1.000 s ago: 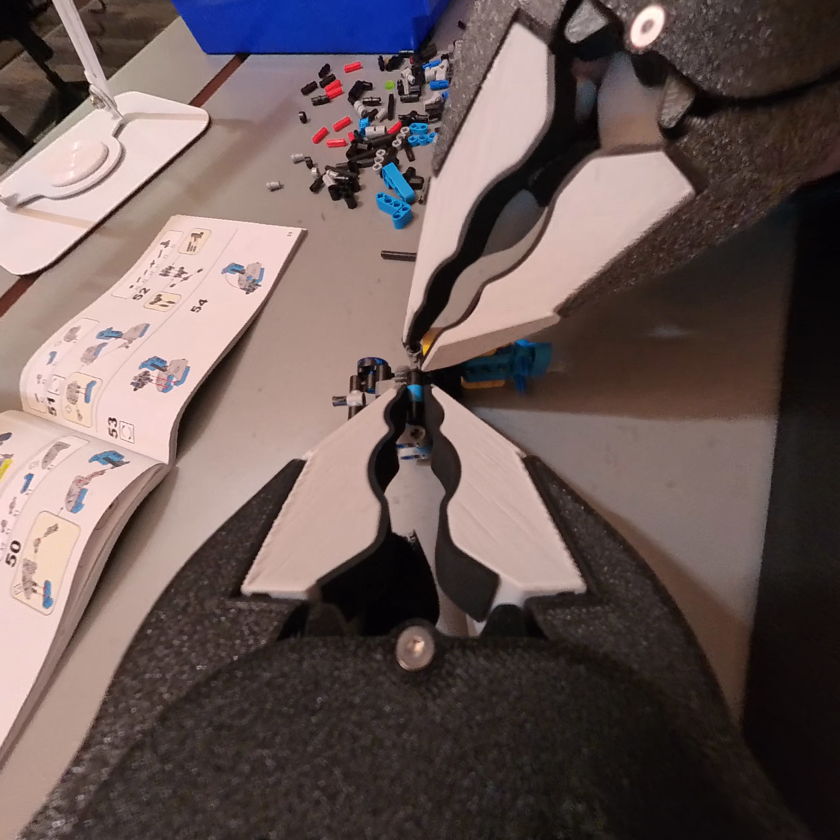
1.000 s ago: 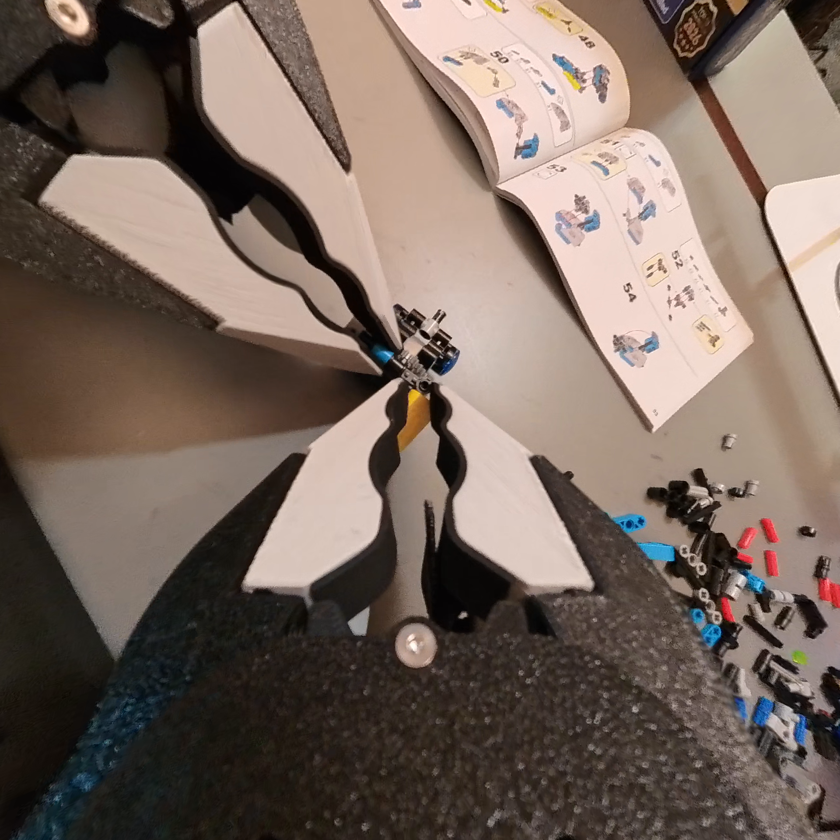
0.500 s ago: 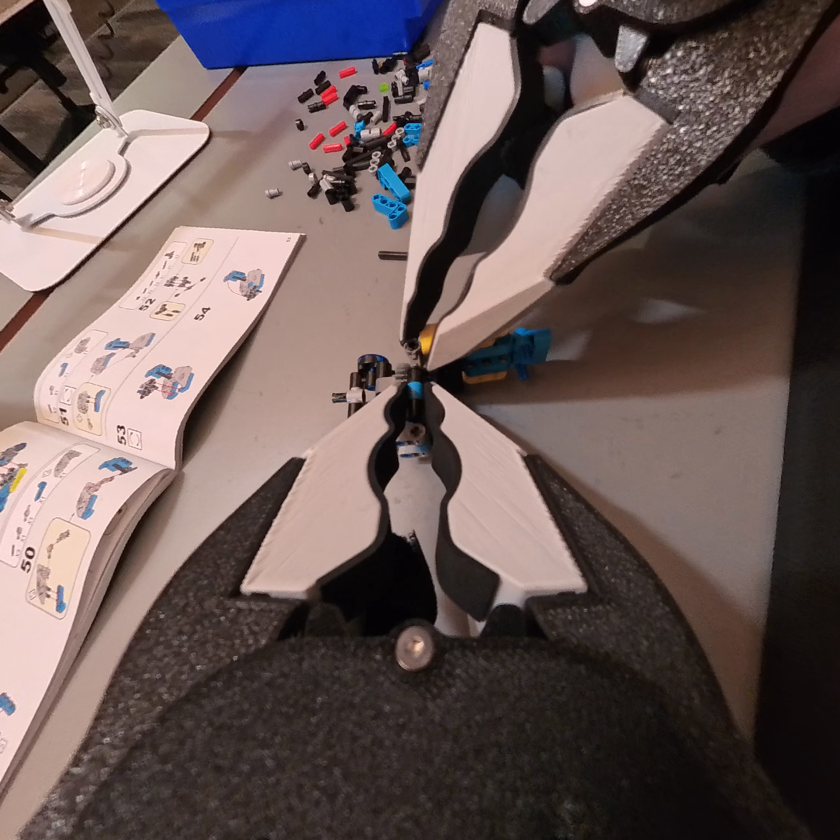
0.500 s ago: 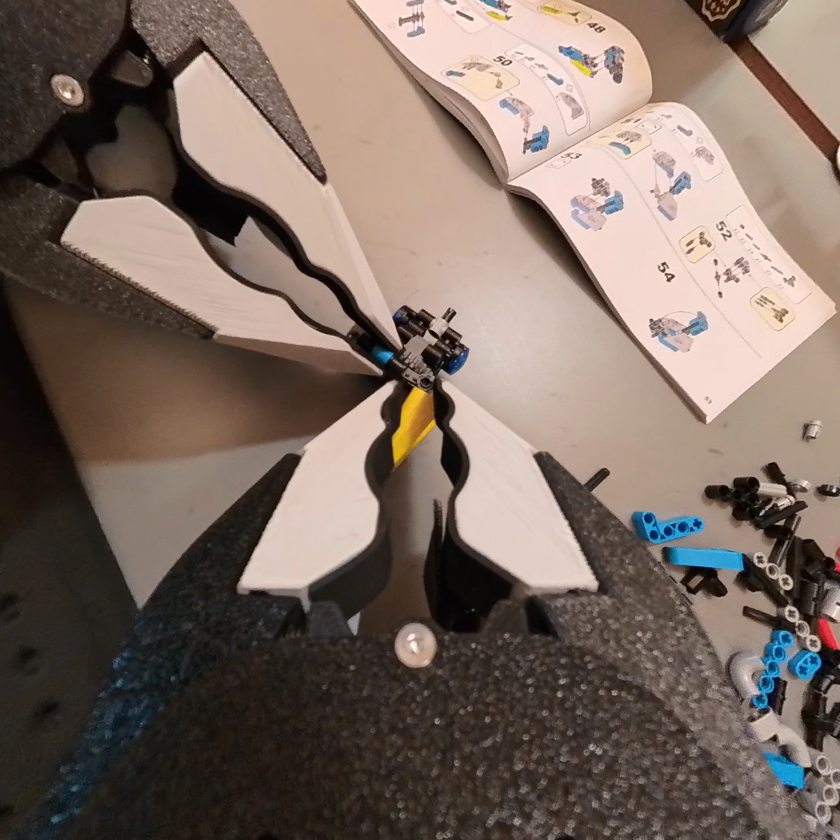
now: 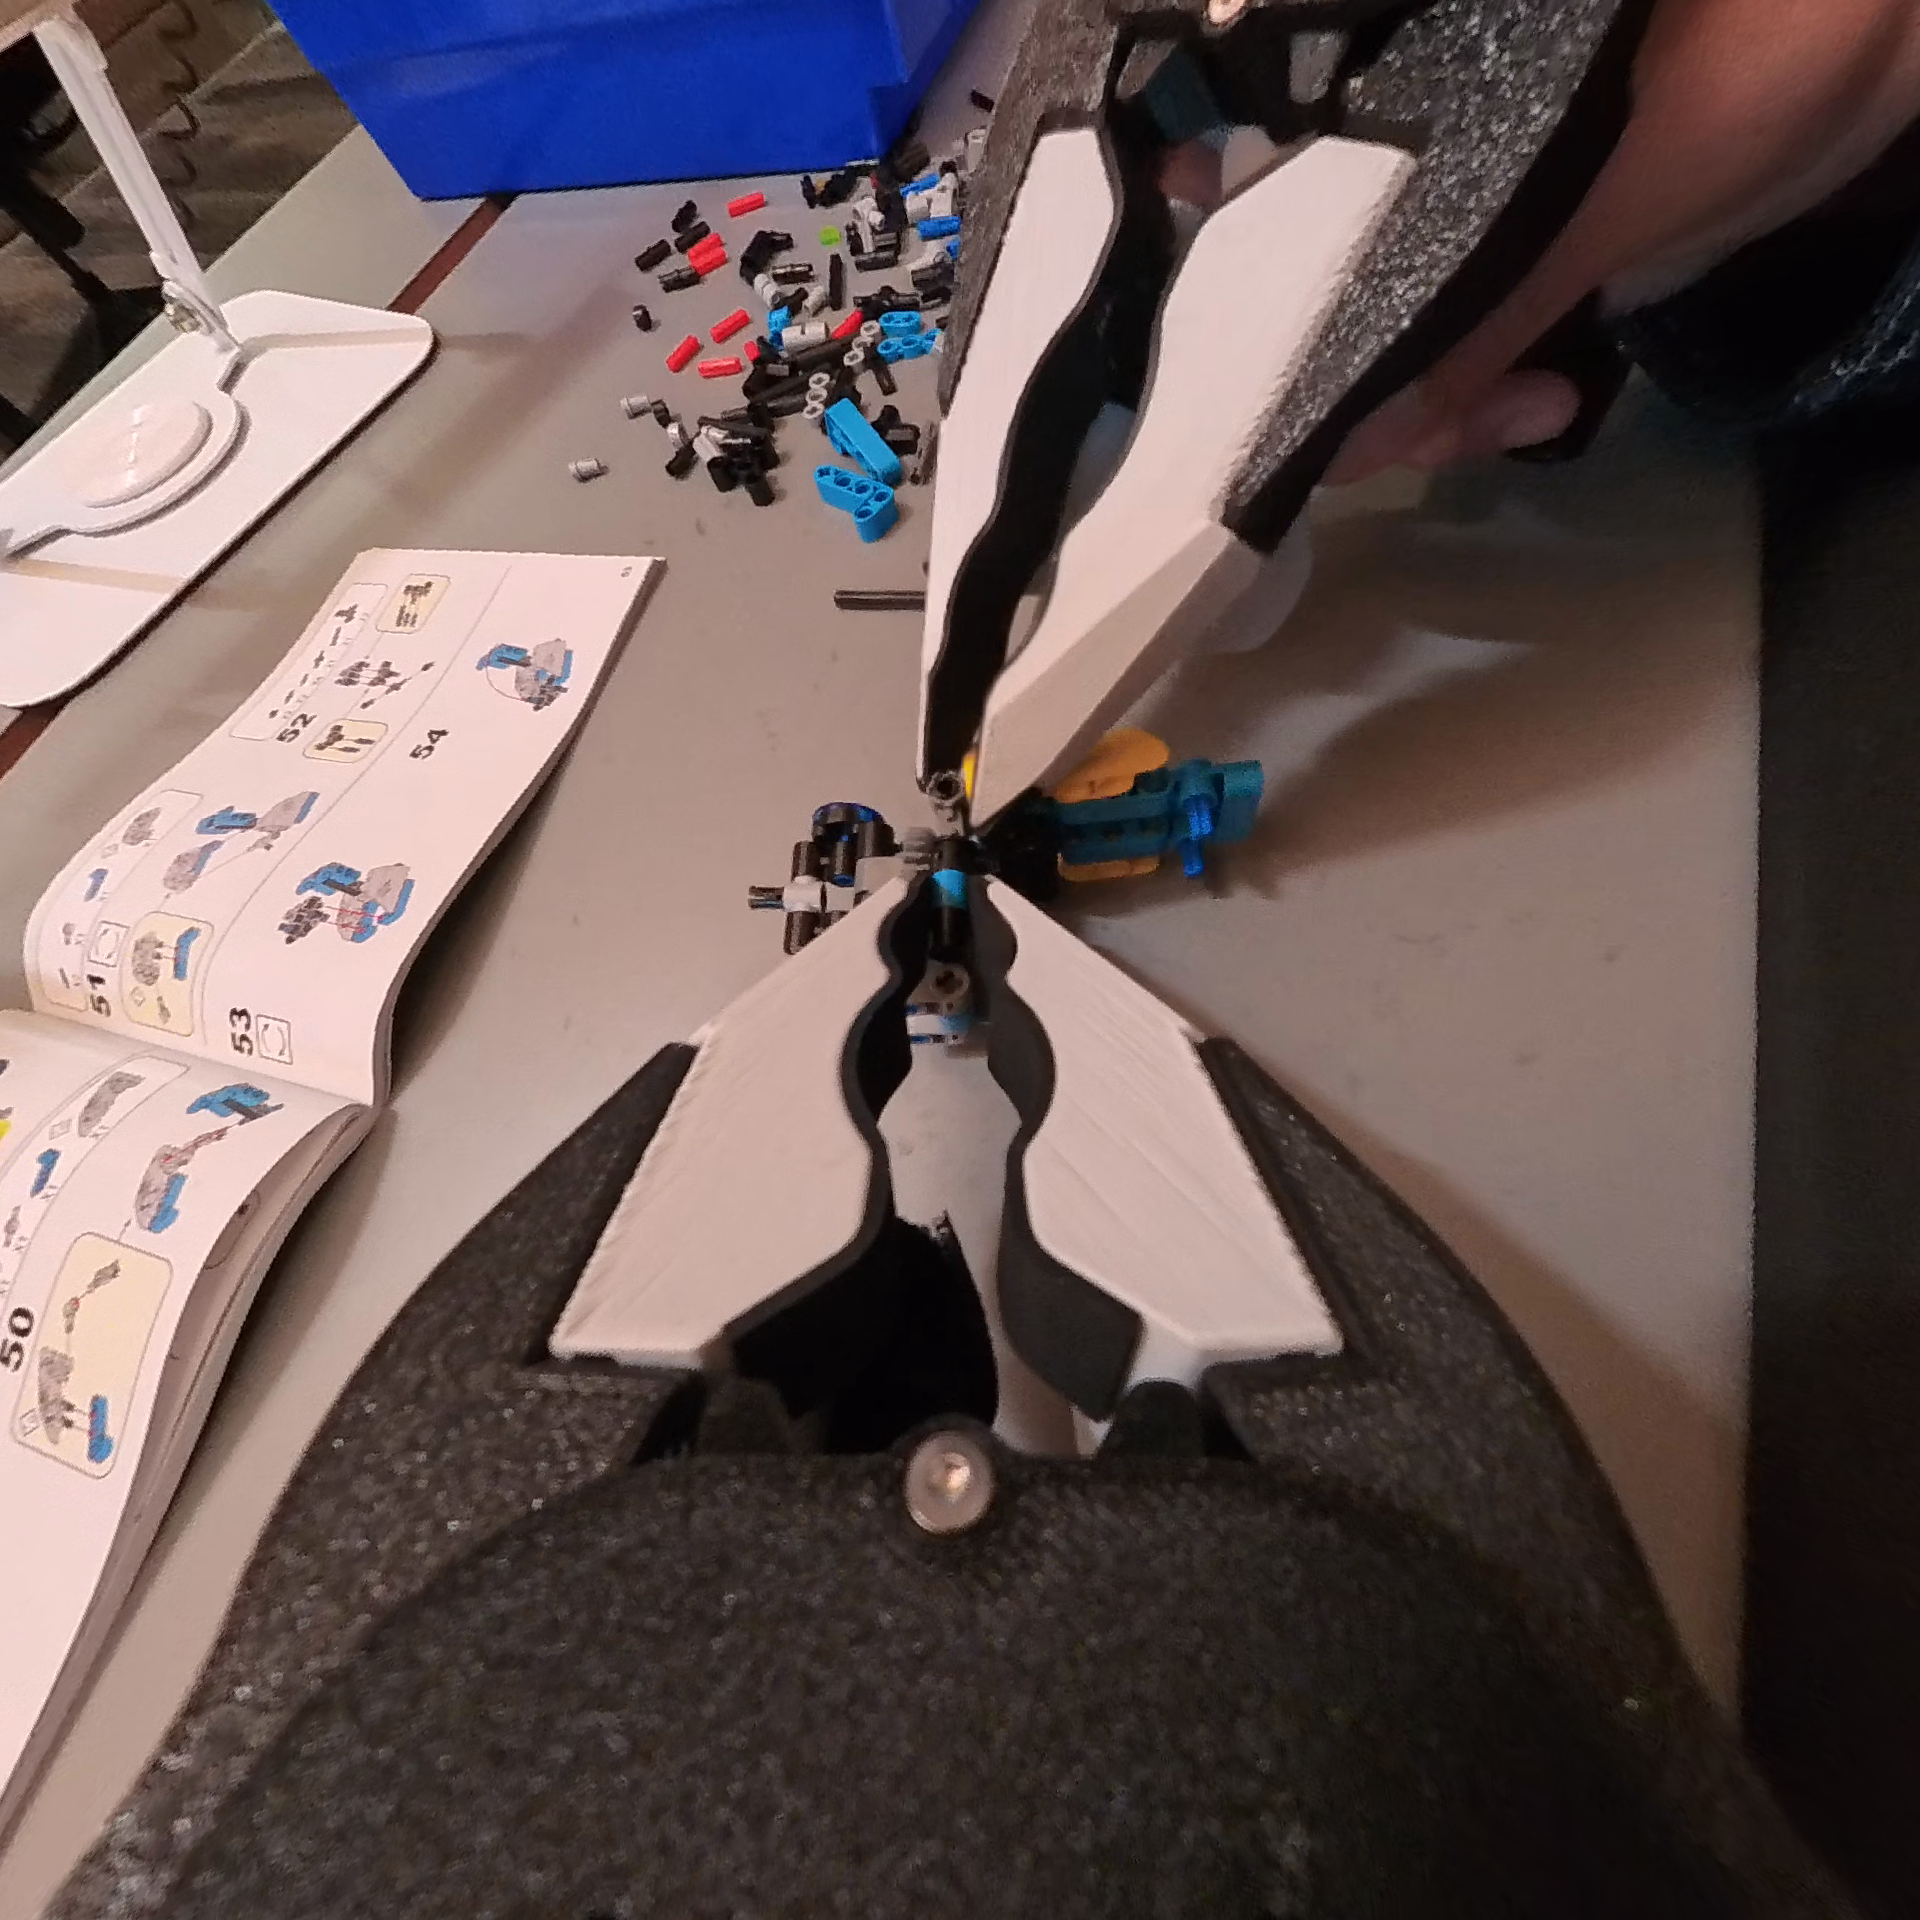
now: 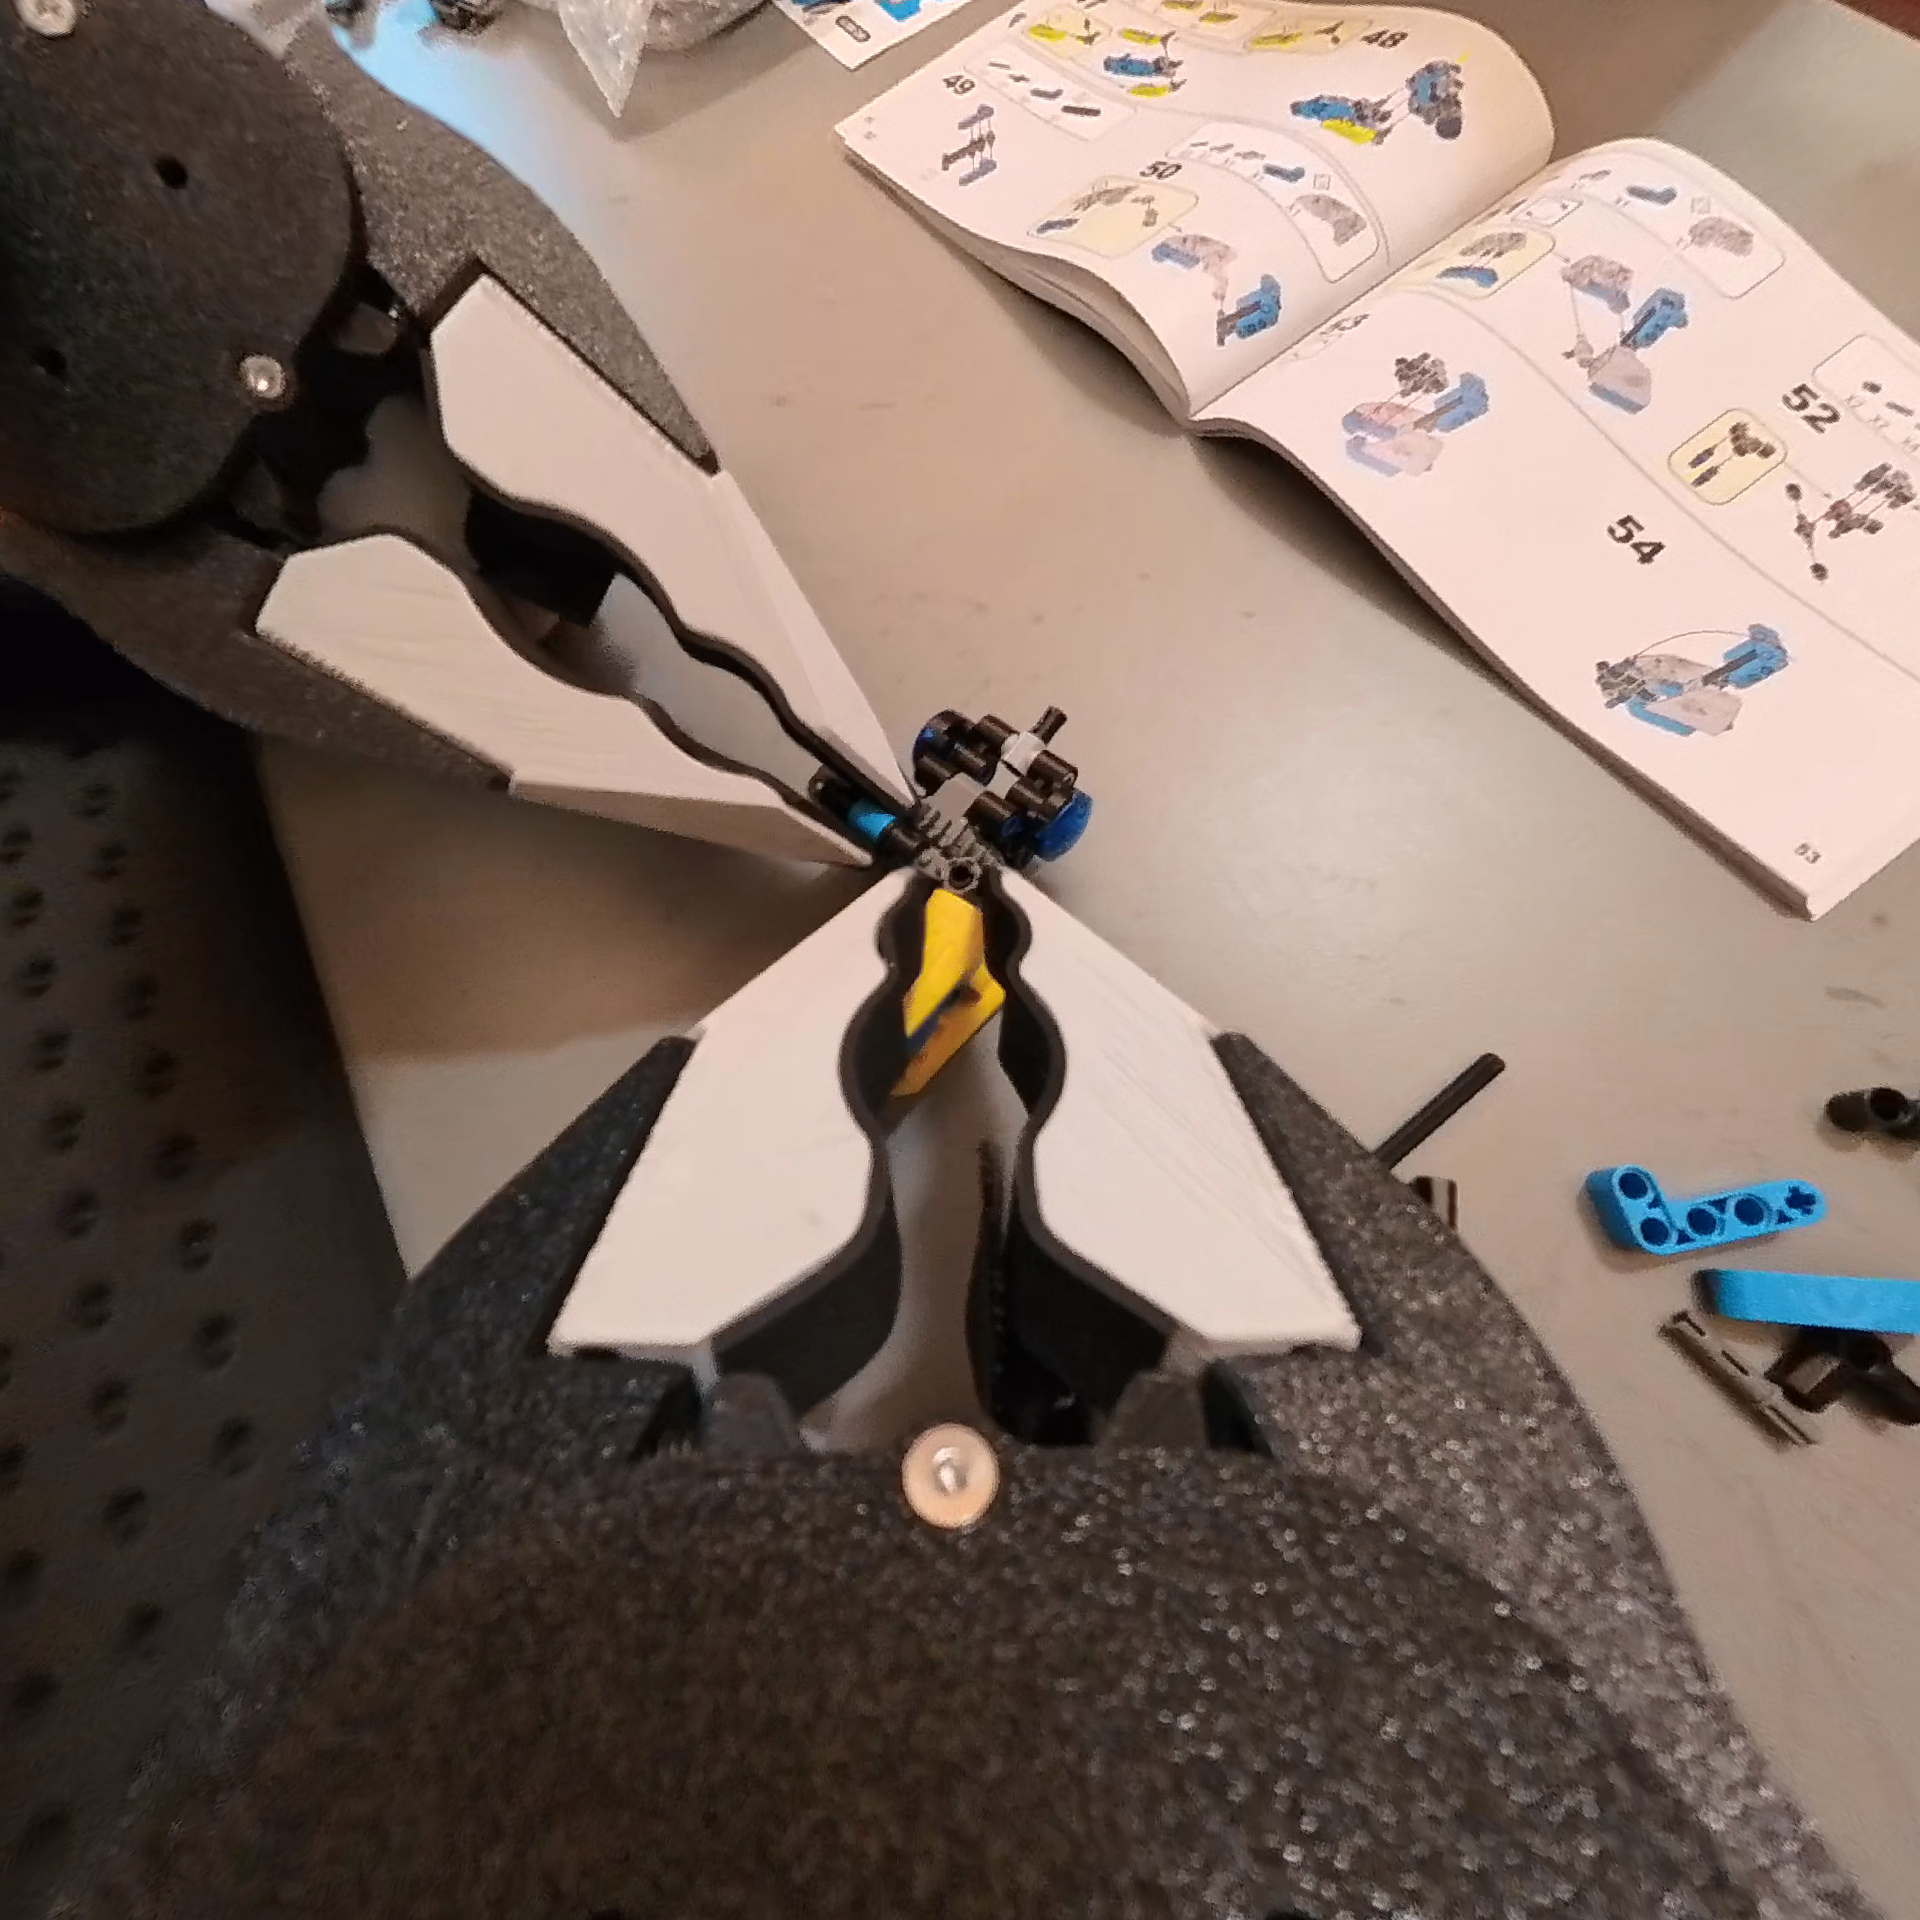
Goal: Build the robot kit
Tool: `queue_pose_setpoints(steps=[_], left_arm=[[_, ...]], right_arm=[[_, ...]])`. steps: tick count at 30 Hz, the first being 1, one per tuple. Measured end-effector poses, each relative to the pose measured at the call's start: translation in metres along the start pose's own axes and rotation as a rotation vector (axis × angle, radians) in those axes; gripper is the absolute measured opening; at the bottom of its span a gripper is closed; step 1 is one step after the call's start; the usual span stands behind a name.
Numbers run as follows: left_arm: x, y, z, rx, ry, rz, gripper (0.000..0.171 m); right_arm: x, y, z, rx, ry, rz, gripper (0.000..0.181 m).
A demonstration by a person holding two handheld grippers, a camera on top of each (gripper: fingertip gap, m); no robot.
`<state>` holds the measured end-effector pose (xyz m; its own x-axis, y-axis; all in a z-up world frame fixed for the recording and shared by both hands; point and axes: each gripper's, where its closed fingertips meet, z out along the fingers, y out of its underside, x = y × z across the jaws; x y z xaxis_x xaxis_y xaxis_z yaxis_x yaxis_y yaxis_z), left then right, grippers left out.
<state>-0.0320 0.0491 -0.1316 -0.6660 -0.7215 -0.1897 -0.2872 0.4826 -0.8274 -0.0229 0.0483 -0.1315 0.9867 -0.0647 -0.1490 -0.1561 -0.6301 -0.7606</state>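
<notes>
My left gripper (image 5: 943, 883) is shut on a small black, grey and blue brick assembly (image 5: 842, 873), just above the grey table. My right gripper (image 6: 956, 883) is shut on a yellow and teal assembly; its yellow part (image 6: 940, 987) shows between the fingers. In the left wrist view the right gripper (image 5: 956, 790) comes down from above, with the yellow and teal assembly (image 5: 1132, 810) sticking out to the right. In the right wrist view the left gripper (image 6: 883, 821) comes in from the upper left with its assembly (image 6: 997, 774). The tips meet; I cannot tell whether the assemblies are joined.
An open instruction booklet (image 5: 312, 831) lies to the left and shows in the right wrist view (image 6: 1455, 364). A pile of loose small parts (image 5: 810, 343), a blue bin (image 5: 623, 83) and a white lamp base (image 5: 177, 436) lie beyond. A blue angled beam (image 6: 1704, 1216) lies right. Only a small space, under 4 cm, lies between the two pairs of fingers.
The right gripper has tilted more upright over the meeting point, and more of the yellow and teal assembly shows. Both grippers stay shut and tip to tip.
</notes>
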Motion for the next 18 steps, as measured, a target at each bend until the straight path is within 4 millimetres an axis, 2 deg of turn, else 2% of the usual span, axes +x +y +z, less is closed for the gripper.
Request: queue_pose_setpoints(steps=[8, 11, 18], left_arm=[[-0.0009, -0.0018, 0.0023, -0.025, -0.082, -0.015, 0.005], [-0.0025, -0.0024, 0.0033, -0.018, -0.079, -0.048, 0.005], [-0.0061, -0.0031, 0.0048, -0.026, -0.086, -0.109, 0.005]], right_arm=[[0.0014, 0.0012, -0.0006, -0.044, 0.053, 0.069, 0.009], [0.0031, 0.0008, -0.0004, -0.031, 0.036, 0.174, 0.008], [0.0052, -0.0007, 0.0014, -0.063, 0.151, 0.096, 0.008]])
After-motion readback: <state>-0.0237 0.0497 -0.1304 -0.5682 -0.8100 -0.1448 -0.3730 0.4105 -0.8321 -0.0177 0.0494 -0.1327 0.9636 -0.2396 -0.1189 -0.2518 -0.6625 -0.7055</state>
